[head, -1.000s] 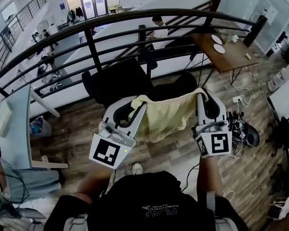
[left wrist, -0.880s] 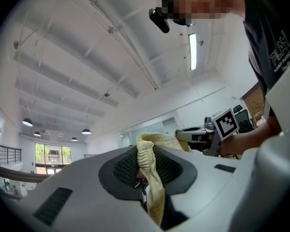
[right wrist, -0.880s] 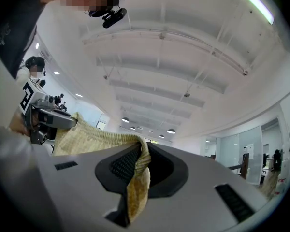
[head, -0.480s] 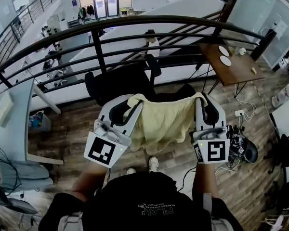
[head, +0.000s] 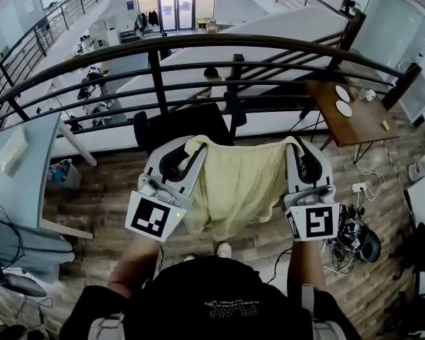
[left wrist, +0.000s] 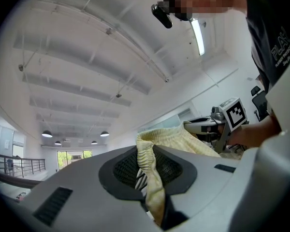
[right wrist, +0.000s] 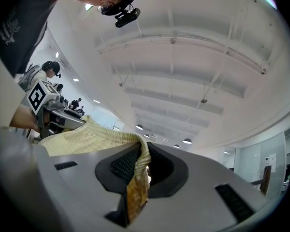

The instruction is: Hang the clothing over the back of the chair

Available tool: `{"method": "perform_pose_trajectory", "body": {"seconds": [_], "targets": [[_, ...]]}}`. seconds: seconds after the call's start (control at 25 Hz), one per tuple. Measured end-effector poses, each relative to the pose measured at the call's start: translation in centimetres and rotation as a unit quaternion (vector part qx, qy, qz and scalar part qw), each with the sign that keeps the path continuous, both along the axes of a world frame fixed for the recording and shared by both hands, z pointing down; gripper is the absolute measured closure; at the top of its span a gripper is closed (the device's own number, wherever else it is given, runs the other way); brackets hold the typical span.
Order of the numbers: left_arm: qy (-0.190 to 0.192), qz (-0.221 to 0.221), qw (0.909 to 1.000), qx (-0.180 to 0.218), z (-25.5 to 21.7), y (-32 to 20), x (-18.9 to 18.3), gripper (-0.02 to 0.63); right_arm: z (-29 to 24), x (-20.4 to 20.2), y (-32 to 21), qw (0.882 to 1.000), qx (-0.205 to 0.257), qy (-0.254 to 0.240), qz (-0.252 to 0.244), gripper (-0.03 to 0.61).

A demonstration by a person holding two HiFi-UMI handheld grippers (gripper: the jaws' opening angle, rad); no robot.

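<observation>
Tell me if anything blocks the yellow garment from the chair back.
Nothing visible does. The yellow garment hangs between the left tool and right tool, directly before the chair back; the railing is behind the chair.

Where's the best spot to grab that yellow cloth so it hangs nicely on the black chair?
By its top edge, one corner in each gripper, coming from the person's side. The cloth is floppy; pinched so by the left gripper and right gripper, it spreads wide and hangs down, ready for the chair back.
</observation>
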State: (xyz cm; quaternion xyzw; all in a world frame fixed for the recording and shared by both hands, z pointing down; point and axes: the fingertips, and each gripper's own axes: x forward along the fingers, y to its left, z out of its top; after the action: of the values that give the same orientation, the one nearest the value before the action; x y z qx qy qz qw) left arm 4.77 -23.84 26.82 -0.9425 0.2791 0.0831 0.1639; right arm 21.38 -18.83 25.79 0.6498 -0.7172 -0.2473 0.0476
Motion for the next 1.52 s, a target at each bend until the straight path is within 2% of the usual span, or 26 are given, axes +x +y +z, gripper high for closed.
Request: {"method": "perform_pose_trajectory", "body": {"seconds": [0.48, 0.76, 0.92, 1.08, 1.2, 1.52], "targets": [[-0.039, -0.044, 0.998, 0.024, -0.4, -3.0, 1.5, 0.54, -0.4, 1.7, -4.1, 0.998, -0.004, 0.021, -0.056, 0.537], [-0.072, -0.085, 0.9926, 0.049, -0.2, -4.9, 1.8, 0.54, -1.3, 1.9, -6.4, 0.996, 0.009, 0.015, -0.087, 0.537], [-0.078, -0.105, 0.9903, 0.045, -0.1, -5.6, 1.6, 0.54, -1.5, 1.8, -7.7, 0.994, 0.009, 0.022, -0.108, 0.537], [-0.099, -0.12, 0.9867, 0.047, 0.2, -6.4, 1.7, 0.54, -1.6, 1.7, -8.7, 0.992, 0.008, 0.002, -0.128, 0.537], [-0.112, -0.13, 0.984, 0.049, 0.4, -7.2, 1.9, 0.54, -1.4, 1.9, -9.7, 0.99, 0.001, 0.007, -0.142, 0.537], [-0.123, -0.144, 0.9817, 0.015, 0.9, -8.3, 2.3, 0.54, -0.4, 2.2, -11.5, 0.984, -0.016, 0.025, -0.175, 0.537]]}}
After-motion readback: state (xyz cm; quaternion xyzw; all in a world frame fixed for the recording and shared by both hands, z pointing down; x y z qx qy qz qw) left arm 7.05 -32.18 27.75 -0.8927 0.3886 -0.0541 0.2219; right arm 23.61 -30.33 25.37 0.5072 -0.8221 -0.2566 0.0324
